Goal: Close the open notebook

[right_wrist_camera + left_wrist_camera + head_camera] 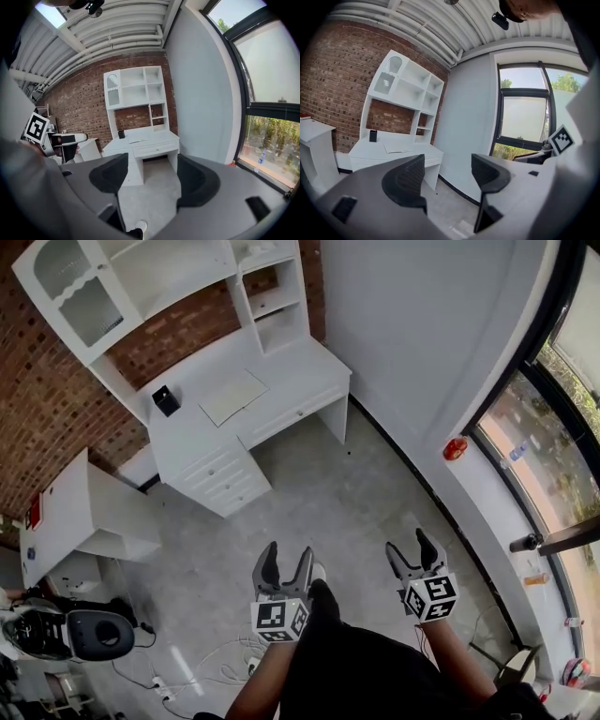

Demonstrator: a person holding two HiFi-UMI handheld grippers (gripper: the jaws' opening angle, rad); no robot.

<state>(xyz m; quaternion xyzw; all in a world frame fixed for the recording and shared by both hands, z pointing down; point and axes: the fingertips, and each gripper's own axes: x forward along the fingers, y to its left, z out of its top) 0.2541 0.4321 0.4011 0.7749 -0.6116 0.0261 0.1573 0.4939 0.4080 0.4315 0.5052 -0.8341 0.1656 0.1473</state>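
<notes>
The open notebook (233, 397) lies flat with pale pages on the white desk (309, 367) far ahead, against the brick wall; it also shows small in the left gripper view as the notebook (400, 148) and in the right gripper view as the notebook (136, 140). My left gripper (284, 561) is held low over the floor, open and empty, well short of the desk. My right gripper (410, 547) hangs beside it, also open with nothing between its fingers. Both point toward the desk.
A small black box (165, 400) stands on the desk left of the notebook. A white hutch (141, 282) rises above the desk. A second white table (70, 512) stands at left, a scooter (66, 634) and cables (187, 671) near my feet. Windows (553, 427) line the right.
</notes>
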